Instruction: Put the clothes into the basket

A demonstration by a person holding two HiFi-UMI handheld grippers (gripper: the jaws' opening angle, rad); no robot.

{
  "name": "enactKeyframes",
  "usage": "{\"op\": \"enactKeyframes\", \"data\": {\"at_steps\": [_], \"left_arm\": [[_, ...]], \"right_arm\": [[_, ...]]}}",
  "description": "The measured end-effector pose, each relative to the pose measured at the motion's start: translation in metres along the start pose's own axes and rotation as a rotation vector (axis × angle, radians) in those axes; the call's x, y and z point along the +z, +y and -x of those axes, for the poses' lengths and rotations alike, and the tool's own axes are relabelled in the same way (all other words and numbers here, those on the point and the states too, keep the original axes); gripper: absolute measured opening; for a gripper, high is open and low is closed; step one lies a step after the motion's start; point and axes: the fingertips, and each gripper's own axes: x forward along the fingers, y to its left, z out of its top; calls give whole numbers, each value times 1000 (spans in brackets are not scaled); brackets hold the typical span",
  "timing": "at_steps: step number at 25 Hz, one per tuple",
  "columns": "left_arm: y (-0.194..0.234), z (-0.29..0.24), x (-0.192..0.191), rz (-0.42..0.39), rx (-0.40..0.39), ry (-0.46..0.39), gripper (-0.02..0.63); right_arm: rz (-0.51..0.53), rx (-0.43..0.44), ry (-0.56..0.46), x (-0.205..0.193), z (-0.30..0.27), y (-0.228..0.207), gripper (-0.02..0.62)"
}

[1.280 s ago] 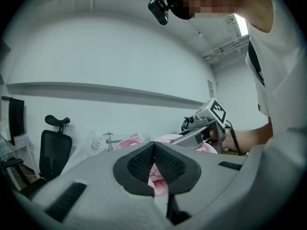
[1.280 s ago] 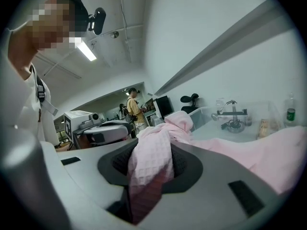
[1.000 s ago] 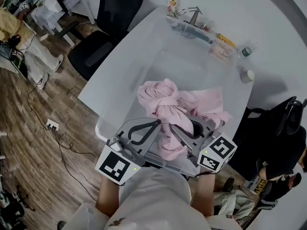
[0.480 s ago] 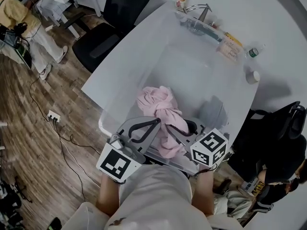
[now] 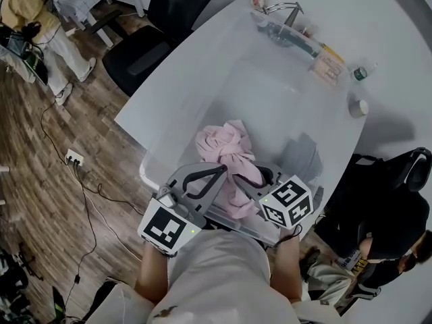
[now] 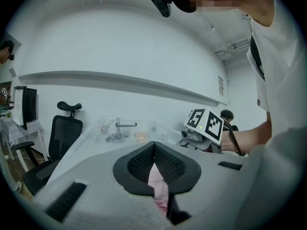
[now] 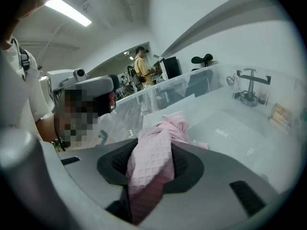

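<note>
- Basket (image 5: 283,106): clear plastic, sits on the white bench (image 5: 169,93) and takes up most of it.
- Pink garment (image 5: 226,147): bunched up inside the basket at the end nearest the person. One fold trails back over that end toward the two tools. I cannot tell whether the bundle rests on the basket floor.
- Left tool (image 5: 221,173): at the basket's near rim, reaching in. In the left gripper view its jaws are almost together, pinching a thin strip of the pink garment (image 6: 157,181) between the pads (image 6: 139,164).
- Right tool (image 5: 246,181): just beside the left one at the same rim, tilted down into the basket. In the right gripper view its jaws are clamped on a thick waffle-textured fold of the pink garment (image 7: 158,143), which fills the gap between them.
- Beyond the basket's far end: a metal fixture (image 5: 283,12) and a small bottle (image 5: 360,73) on the bench.
- Left of the basket, off the bench: a black office chair (image 5: 155,39) on the wood floor.
</note>
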Motion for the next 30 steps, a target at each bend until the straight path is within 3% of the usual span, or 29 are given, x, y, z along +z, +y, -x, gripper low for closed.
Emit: {"op": "enactKeyframes", "data": {"at_steps": [20, 30], "left_arm": [[0, 4, -1, -7, 18, 2, 6], [-6, 3, 7, -23, 11, -3, 6]], "right_arm": [[164, -52, 222, -36, -33, -4, 152], [228, -88, 103, -7, -13, -1, 152]]}}
